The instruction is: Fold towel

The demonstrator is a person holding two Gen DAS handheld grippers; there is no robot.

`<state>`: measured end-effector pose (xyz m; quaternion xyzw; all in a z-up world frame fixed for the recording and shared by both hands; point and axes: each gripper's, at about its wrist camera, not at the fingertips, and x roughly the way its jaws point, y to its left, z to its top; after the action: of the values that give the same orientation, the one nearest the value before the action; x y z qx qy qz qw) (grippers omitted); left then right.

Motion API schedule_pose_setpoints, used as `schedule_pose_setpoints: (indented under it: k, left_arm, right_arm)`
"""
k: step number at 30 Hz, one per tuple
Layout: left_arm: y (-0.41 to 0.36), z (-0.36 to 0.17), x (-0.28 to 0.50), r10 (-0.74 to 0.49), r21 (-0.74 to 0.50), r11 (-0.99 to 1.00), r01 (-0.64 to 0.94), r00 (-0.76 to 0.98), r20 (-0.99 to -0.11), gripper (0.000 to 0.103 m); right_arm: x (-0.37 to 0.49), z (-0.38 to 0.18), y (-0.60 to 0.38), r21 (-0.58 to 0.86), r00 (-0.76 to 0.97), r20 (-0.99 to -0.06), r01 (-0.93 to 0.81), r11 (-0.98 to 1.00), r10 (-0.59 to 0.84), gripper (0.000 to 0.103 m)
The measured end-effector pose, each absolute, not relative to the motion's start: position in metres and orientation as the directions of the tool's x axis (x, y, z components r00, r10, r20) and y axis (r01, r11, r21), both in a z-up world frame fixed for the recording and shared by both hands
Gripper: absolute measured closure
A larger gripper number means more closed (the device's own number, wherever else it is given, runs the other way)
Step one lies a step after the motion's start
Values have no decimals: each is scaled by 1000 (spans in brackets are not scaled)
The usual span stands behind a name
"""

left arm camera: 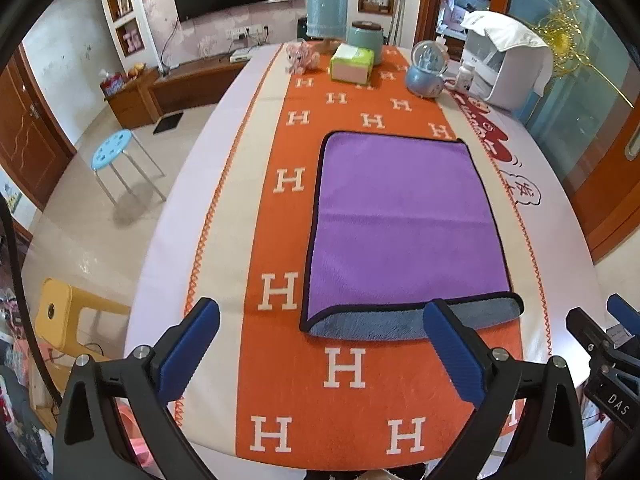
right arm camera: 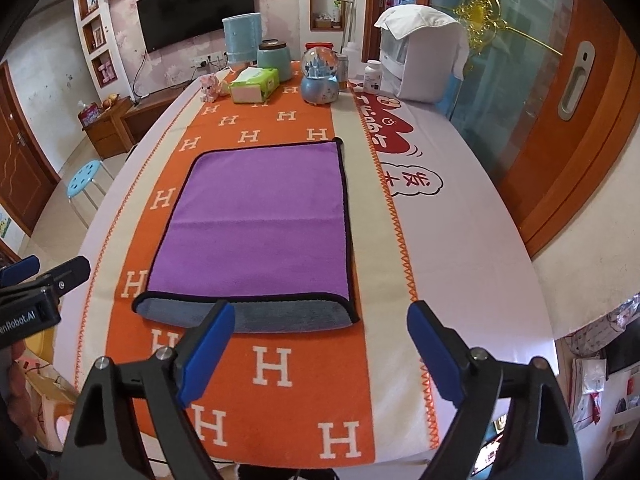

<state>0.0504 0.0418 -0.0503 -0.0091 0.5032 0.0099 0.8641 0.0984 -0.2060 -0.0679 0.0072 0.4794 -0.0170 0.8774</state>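
Observation:
A purple towel (left arm camera: pixel 404 220) with a black hem lies flat on the orange H-patterned runner (left arm camera: pixel 352 396); its grey underside shows along the near edge. It also shows in the right wrist view (right arm camera: pixel 260 224). My left gripper (left arm camera: pixel 320 320) is open and empty, above the table just short of the towel's near left corner. My right gripper (right arm camera: pixel 320 320) is open and empty, just short of the towel's near right corner. Each gripper shows at the edge of the other's view.
At the table's far end stand a tissue box (left arm camera: pixel 352 63), a snow globe (left arm camera: pixel 426 68), a teal jar (left arm camera: pixel 366 38), a lamp (left arm camera: pixel 326 14), a pill bottle (right arm camera: pixel 373 76) and a white appliance (left arm camera: pixel 508 68). A blue stool (left arm camera: pixel 112 154) stands on the floor at left.

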Motion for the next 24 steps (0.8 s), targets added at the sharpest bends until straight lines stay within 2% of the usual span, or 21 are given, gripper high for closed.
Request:
schedule_pose_setpoints:
  k: [5,9,11,15,22,24]
  left_arm:
    - [50,-65,52,0,-9,1000,-14,488,-873,4]
    - [53,-80,55,-25,-6,999,42,474,-880,5]
    - [54,-90,57,-50,-15,997,80,461,-886,14]
    - [55,-111,64,-90,-35,990,137,426,-900,21]
    - [59,-147,82,-168,-100,975,201,358,-919,46]
    - [61,-157,87,-184,-115,970,215,335,-924,50]
  right_arm:
    - [104,-79,-214,-4,538,-843,7,1000,-8,16]
    - [110,-94,-223,9,531,-847,-31,999,23,24]
    - [115,-104,-229,24,520,-852,-61,998,53,27]
    - [122,-122,-235,26,501,-862,-123,992,84,40]
    - [137,-157,-240,33,442,-886,-249,968,144,52]
    - [141,-165,-241,42,423,-891,-280,959,162,54]
